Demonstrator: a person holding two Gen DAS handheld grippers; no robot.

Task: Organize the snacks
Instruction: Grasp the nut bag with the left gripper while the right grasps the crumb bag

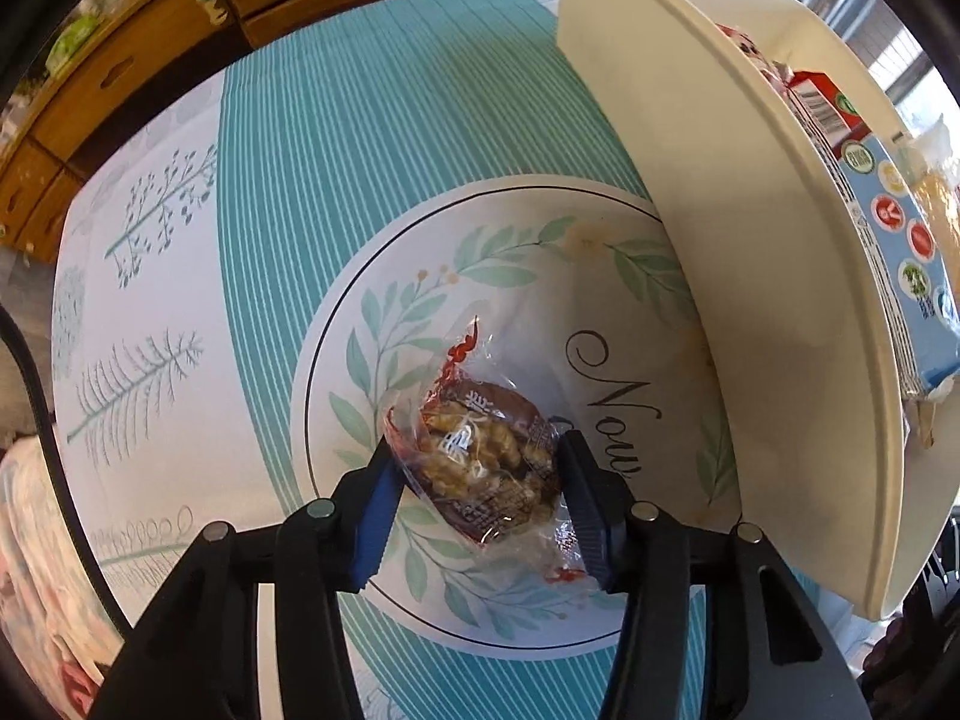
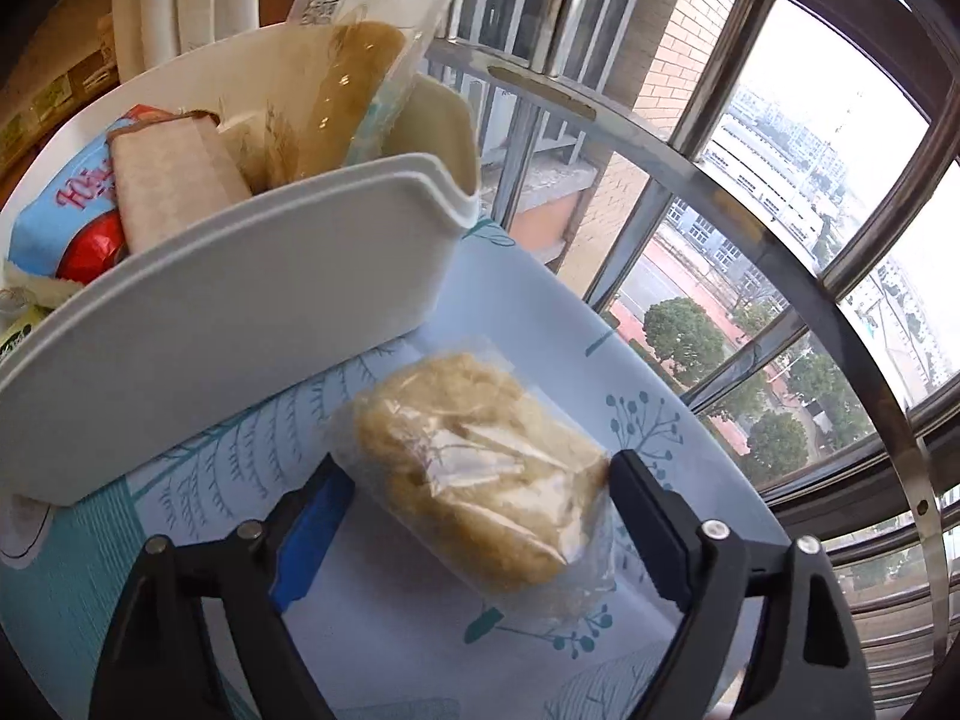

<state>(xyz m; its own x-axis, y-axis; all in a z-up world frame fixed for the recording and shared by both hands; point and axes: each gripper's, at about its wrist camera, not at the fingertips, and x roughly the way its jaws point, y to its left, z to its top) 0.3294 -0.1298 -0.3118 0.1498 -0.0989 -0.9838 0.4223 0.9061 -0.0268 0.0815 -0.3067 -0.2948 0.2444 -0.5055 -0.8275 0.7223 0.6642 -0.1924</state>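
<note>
In the left wrist view, a small nut snack in a clear wrapper with red ends [image 1: 480, 456] lies on the white leaf-printed circle of the tablecloth. My left gripper [image 1: 477, 468] points down over it, both pads pressed against its sides. In the right wrist view, a pale yellow cake in a clear wrapper [image 2: 480, 474] lies on the cloth between the fingers of my right gripper [image 2: 474, 480]. The right finger [image 2: 636, 492] meets the wrapper, while the blue left pad [image 2: 312, 522] stands a little apart from it. The white bin [image 2: 240, 312] sits just behind and left of the cake.
The cream-white bin [image 1: 690, 180] stands right of the left gripper and holds a blue and red box [image 1: 888, 222] and other packets [image 2: 336, 96]. Wooden drawers [image 1: 150, 48] lie beyond the table's far edge. A window with metal bars [image 2: 750, 228] borders the table's right side.
</note>
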